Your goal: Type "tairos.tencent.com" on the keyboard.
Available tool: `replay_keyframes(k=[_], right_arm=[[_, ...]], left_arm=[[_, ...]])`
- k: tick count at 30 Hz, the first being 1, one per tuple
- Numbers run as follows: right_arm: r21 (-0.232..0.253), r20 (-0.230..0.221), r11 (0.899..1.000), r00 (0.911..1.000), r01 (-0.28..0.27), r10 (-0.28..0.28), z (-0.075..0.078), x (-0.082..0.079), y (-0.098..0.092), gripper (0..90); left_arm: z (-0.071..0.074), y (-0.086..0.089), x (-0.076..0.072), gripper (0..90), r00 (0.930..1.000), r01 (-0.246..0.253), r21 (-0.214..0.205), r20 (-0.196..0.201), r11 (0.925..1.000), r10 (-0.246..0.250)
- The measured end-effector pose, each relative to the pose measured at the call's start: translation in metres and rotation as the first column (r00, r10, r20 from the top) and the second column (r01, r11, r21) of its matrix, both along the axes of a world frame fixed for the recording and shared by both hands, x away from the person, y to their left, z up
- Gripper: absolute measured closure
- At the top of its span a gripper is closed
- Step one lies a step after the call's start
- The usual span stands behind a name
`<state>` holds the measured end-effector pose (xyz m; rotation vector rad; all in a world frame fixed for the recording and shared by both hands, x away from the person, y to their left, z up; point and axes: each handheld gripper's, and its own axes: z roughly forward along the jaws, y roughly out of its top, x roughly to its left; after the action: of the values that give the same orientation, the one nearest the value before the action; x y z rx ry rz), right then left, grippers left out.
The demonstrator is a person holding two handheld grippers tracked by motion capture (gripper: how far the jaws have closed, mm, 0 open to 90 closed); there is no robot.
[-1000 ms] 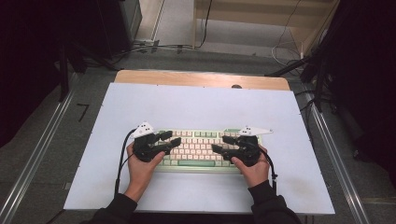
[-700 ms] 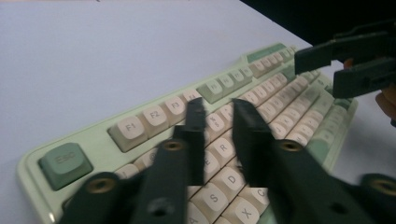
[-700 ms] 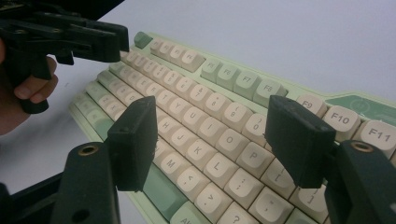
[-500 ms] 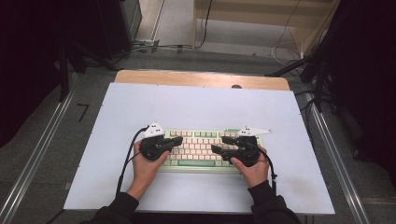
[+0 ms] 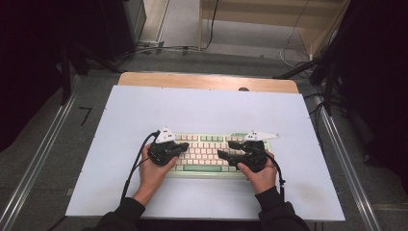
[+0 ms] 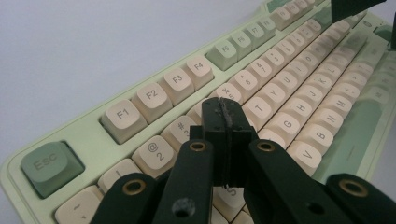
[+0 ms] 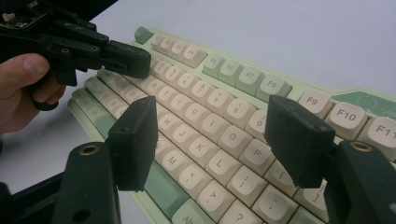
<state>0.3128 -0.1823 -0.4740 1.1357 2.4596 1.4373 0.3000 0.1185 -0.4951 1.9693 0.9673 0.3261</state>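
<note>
A pale green keyboard with cream keys lies on the white table near the person's side. My left gripper hovers over its left half with the jaws pressed together and nothing between them. In the left gripper view the shut tips sit just above the number row of the keyboard. My right gripper is over the right half, open and empty. In the right gripper view the right gripper straddles the letter keys of the keyboard, and the left gripper points in from the upper left.
The white tabletop has bare room behind and on both sides of the keyboard. A wooden strip runs along its far edge. Metal rails flank the table, and cables lie on the floor beyond.
The left gripper's jaws have closed from open to fully together, with nothing caught between them. The right gripper has stayed where it was, still open.
</note>
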Motion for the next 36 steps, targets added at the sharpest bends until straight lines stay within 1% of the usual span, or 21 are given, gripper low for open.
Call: replay_keyframes(k=[3, 5, 6, 9, 10, 12, 14, 17, 20, 22, 24, 25, 26, 29, 31, 34, 35, 36], right_arm=[[-0.006, 0.001, 1.000, 1.0000, 0.002, -0.002, 0.000, 0.000, 0.000, 32.8], [-0.008, 0.000, 1.000, 1.0000, 0.000, 0.000, 0.000, 0.000, 0.000, 32.8], [-0.009, 0.002, 1.000, 1.0000, -0.001, 0.001, 0.000, 0.000, 0.001, 32.8], [-0.014, 0.001, 1.000, 1.0000, 0.000, 0.000, 0.000, -0.001, 0.001, 32.8], [-0.016, 0.002, 1.000, 1.0000, -0.001, 0.001, -0.001, -0.001, 0.002, 32.8], [-0.022, 0.005, 1.000, 1.0000, -0.005, 0.005, -0.001, -0.001, 0.002, 32.8], [-0.019, 0.006, 1.000, 1.0000, -0.004, 0.004, -0.001, -0.001, 0.002, 32.8], [-0.018, 0.007, 1.000, 1.0000, -0.002, 0.002, 0.000, -0.001, 0.002, 32.8], [-0.019, 0.007, 1.000, 1.0000, -0.005, 0.005, 0.000, -0.001, 0.002, 32.9], [-0.019, 0.010, 1.000, 0.9999, -0.006, 0.006, 0.000, -0.001, 0.002, 32.9], [-0.017, 0.011, 1.000, 0.9999, -0.004, 0.004, 0.000, -0.001, 0.002, 32.9], [-0.018, 0.012, 1.000, 0.9999, -0.003, 0.004, 0.000, -0.001, 0.002, 33.0], [-0.019, 0.013, 1.000, 0.9999, -0.003, 0.004, 0.000, -0.001, 0.002, 33.1], [-0.020, 0.011, 1.000, 0.9999, -0.004, 0.004, 0.000, -0.002, 0.002, 33.4], [-0.020, 0.012, 1.000, 0.9999, -0.005, 0.005, 0.000, -0.002, 0.002, 34.0], [-0.025, 0.016, 1.000, 0.9998, -0.005, 0.005, 0.000, -0.002, 0.003, 35.1], [-0.029, 0.015, 1.000, 0.9999, -0.006, 0.007, 0.000, -0.002, 0.003, 35.9], [-0.031, 0.015, 0.999, 0.9998, -0.008, 0.008, 0.000, -0.003, 0.004, 36.8]], left_arm=[[0.000, -0.001, 0.000, 90.0, 1.0000, 0.001, 0.003, -0.002, 1.0000, -0.001], [0.000, -0.001, 0.000, 90.0, 1.0000, 0.003, 0.011, -0.004, 0.9999, -0.003], [-0.001, -0.002, 0.000, 90.0, 0.9999, 0.003, 0.021, -0.011, 0.9998, -0.002], [0.000, -0.003, 0.000, 90.0, 0.9999, 0.006, 0.030, -0.011, 0.9995, -0.006], [0.000, -0.003, -0.001, 90.0, 0.9999, 0.012, 0.027, -0.007, 0.9995, -0.012], [0.003, -0.001, -0.002, 89.8, 0.9998, 0.014, -0.003, 0.014, 0.9999, -0.014], [0.009, 0.002, -0.004, 76.2, 0.9996, 0.009, -0.050, 0.029, 0.9987, -0.007], [0.016, 0.008, -0.006, 58.8, 0.9991, 0.000, -0.077, 0.042, 0.9970, 0.003], [0.020, 0.015, -0.009, 50.7, 0.9990, -0.001, -0.107, 0.045, 0.9943, 0.006], [0.021, 0.019, -0.011, 47.3, 0.9990, -0.002, -0.138, 0.044, 0.9904, 0.009], [0.021, 0.025, -0.014, 46.2, 0.9990, -0.007, -0.156, 0.042, 0.9878, 0.013], [0.021, 0.029, -0.015, 46.1, 0.9988, -0.017, -0.174, 0.042, 0.9846, 0.025], [0.021, 0.033, -0.017, 46.0, 0.9986, -0.027, -0.191, 0.040, 0.9811, 0.035], [0.019, 0.044, -0.020, 45.2, 0.9974, -0.062, -0.255, 0.021, 0.9650, 0.069], [0.018, 0.050, -0.020, 45.2, 0.9960, -0.082, -0.278, 0.011, 0.9571, 0.088], [0.017, 0.054, -0.020, 44.5, 0.9941, -0.101, -0.279, 0.008, 0.9548, 0.108], [0.017, 0.054, -0.020, 44.5, 0.9939, -0.103, -0.285, 0.010, 0.9531, 0.110], [0.017, 0.054, -0.020, 44.5, 0.9939, -0.102, -0.285, 0.012, 0.9532, 0.109]])
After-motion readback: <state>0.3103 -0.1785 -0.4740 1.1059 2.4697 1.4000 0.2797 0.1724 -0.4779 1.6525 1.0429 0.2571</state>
